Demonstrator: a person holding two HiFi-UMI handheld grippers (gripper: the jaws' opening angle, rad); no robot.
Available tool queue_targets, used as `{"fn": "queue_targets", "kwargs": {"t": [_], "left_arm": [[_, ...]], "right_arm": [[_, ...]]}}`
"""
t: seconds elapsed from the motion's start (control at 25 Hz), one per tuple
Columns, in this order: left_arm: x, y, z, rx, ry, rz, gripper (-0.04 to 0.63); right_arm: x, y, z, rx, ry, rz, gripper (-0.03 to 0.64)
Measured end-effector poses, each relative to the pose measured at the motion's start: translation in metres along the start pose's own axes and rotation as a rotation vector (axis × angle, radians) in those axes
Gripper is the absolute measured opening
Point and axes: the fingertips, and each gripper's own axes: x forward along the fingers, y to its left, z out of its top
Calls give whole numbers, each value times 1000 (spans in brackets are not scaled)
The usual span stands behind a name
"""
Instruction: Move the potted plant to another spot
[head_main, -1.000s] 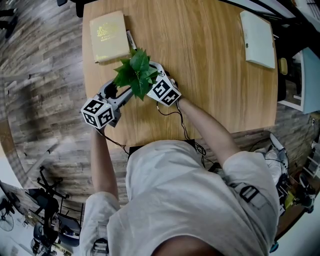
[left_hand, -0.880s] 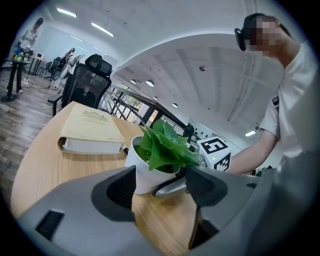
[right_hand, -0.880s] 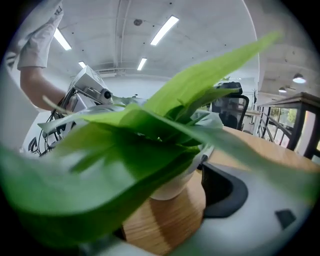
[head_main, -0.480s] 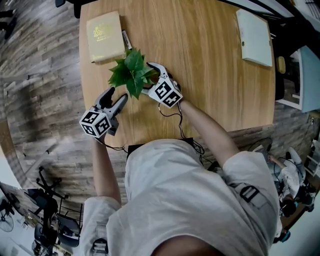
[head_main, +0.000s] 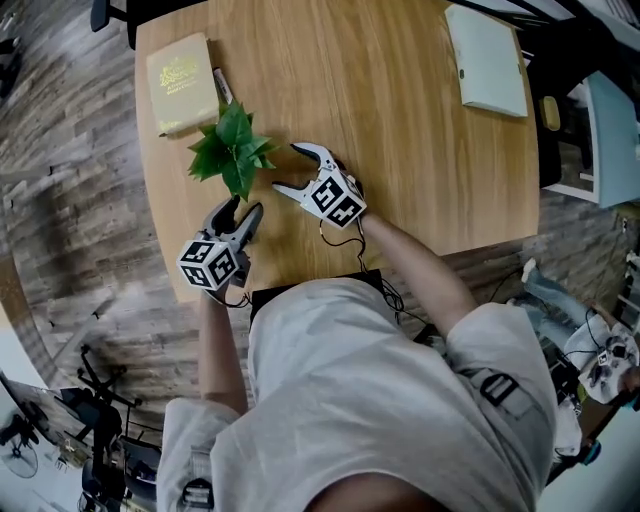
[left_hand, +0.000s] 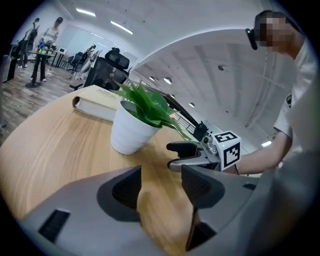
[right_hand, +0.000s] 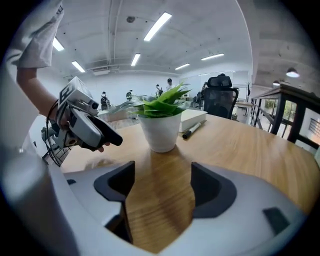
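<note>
- Potted plant (head_main: 232, 152): upright at upper left of the head view, on the table (head_main: 400, 170), just beside a yellow book (head_main: 182, 83) and a pen (head_main: 222, 86).
- Left gripper (head_main: 240, 209), below the plant in that view: jaws apart but closing, with only bare wood between them.
- Right gripper (head_main: 288, 168), right of the plant: likewise closing on nothing, clear of the pot.
- Likely a release or a regrasp: keep both tools off the leaves (left_hand: 150, 105) and avoid nudging the pot.
- For a regrasp, press on the pot wall low down, from opposite sides.
- White pot (right_hand: 161, 131): smooth, round, tapered.
- Leaves glossy, pointed, floppy.
- Tabletop pale wood grain.
</note>
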Motion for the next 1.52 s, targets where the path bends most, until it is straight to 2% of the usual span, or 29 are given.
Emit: {"fn": "queue_targets", "kwargs": {"t": [0.12,0.36,0.6,0.88,1.32,1.52], "left_arm": [[18,-19,-1,24,10,-12,234],[48,-44,-7,53,33,15,124],[76,-65,-8,83,47,50,12],[103,-104,19,138,39,44,12],[110,-164,100,216,-126,63,12],[98,-187,135,243,-235,99,12]], "right_arm": [[-22,-10,-10,-11,6,-70,220],[-63,-28,-32,37,5,-185,5],[-105,-46,-55,126,18,-239,5],[-144,-67,-56,207,-7,-292,3],[-206,-106,18,193,-184,-410,3],[-238,-123,53,179,-264,-455,3]]}}
